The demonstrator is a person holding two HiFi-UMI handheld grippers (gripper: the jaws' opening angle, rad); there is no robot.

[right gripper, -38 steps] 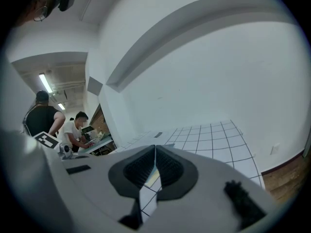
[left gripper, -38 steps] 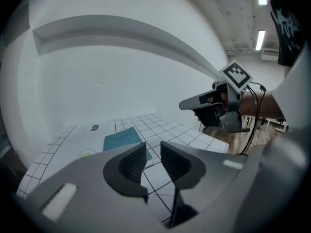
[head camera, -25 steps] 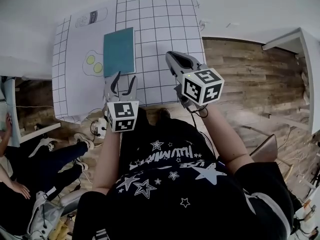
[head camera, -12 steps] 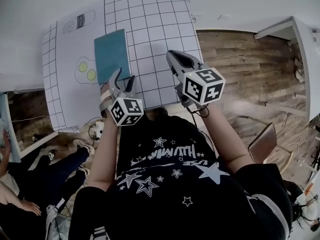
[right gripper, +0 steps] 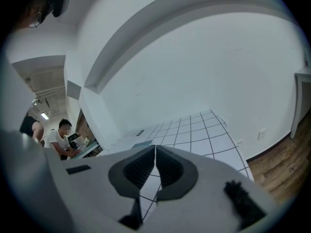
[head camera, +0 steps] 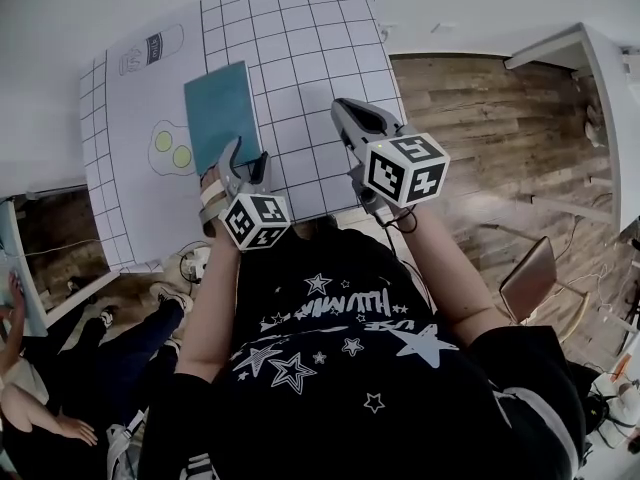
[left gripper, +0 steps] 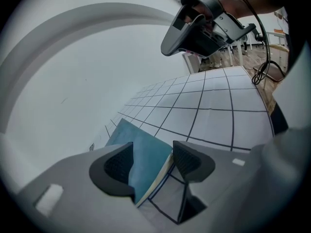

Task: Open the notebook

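We see the notebook (head camera: 222, 115), teal-covered and closed, lying flat on the white squared mat (head camera: 310, 58) that covers the table (head camera: 450, 8); it sits left of the mat's middle, just beside a printed drawing of two fried eggs (head camera: 170, 148). Our left gripper (head camera: 247, 160) is at the notebook's near edge and tilts down toward it. Its jaws are wide apart and opening, and the notebook's near corner with its pale page edge lies in the gap between them; we see neither pad pressing on it. Our right gripper (head camera: 342, 113) hangs over the bare squares to the right of the notebook, apart from it. Its jaws are closed against each other and hold nothing.
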